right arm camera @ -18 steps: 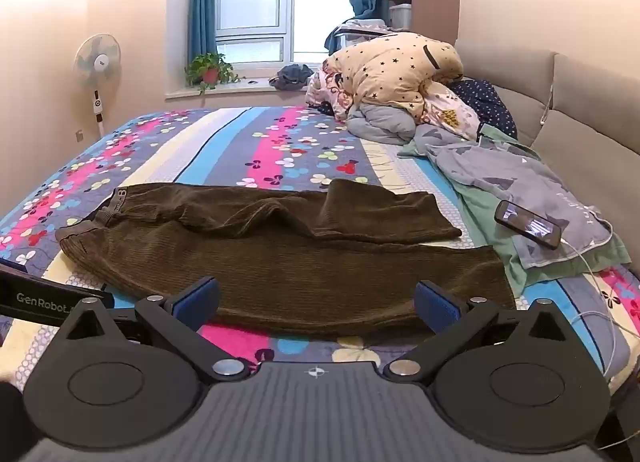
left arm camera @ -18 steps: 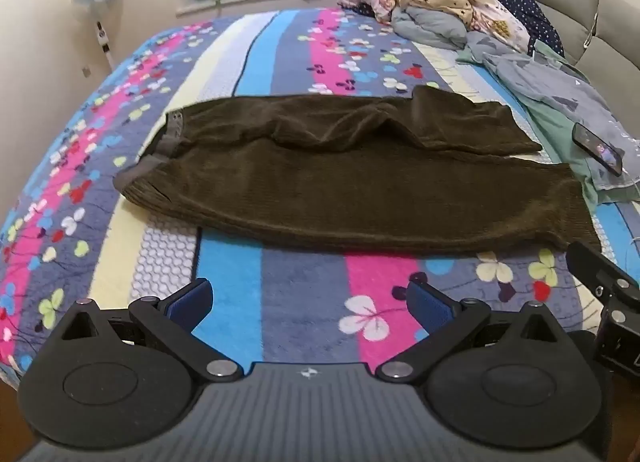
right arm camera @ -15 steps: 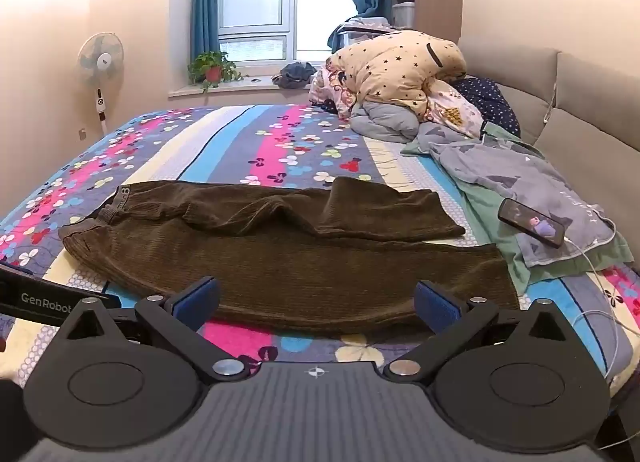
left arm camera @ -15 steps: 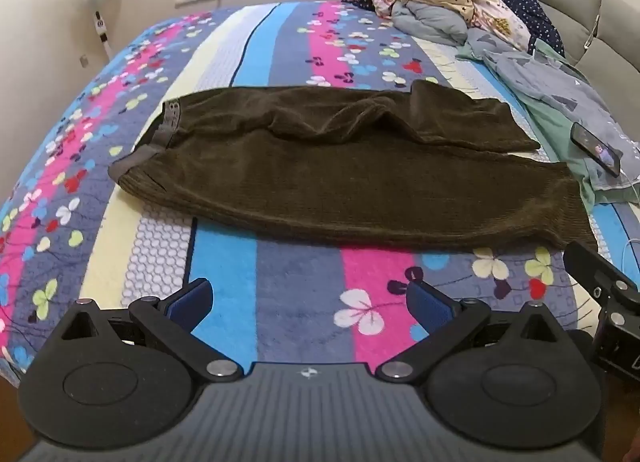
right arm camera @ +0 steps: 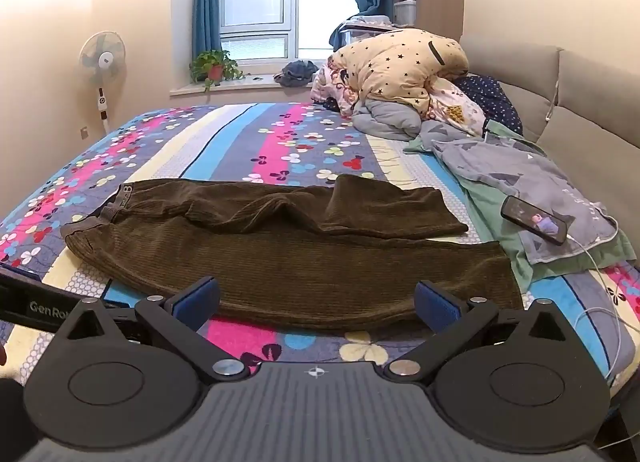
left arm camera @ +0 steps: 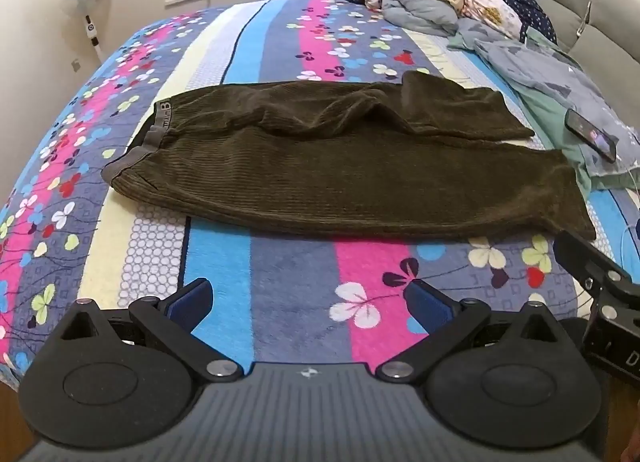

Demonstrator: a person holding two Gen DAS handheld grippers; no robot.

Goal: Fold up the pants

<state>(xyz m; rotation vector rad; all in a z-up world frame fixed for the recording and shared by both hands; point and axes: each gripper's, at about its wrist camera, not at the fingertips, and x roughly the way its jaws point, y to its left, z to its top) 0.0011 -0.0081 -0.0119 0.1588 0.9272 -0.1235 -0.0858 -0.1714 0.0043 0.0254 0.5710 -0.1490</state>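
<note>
Left wrist: ribbed brown corduroy pants (left arm camera: 340, 166), seemingly half-folded, on fleecy striped blanket (left arm camera: 280, 286).

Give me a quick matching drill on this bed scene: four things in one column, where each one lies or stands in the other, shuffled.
Things:
1. pants
2. phone
3. potted plant
4. fan

Places:
A. on the windowsill
B. spread flat across the striped bedspread
C. on the floor beside the bed, by the wall
D. on the grey cloth at the bed's right side

Pairs: 1-B, 2-D, 3-A, 4-C
</note>
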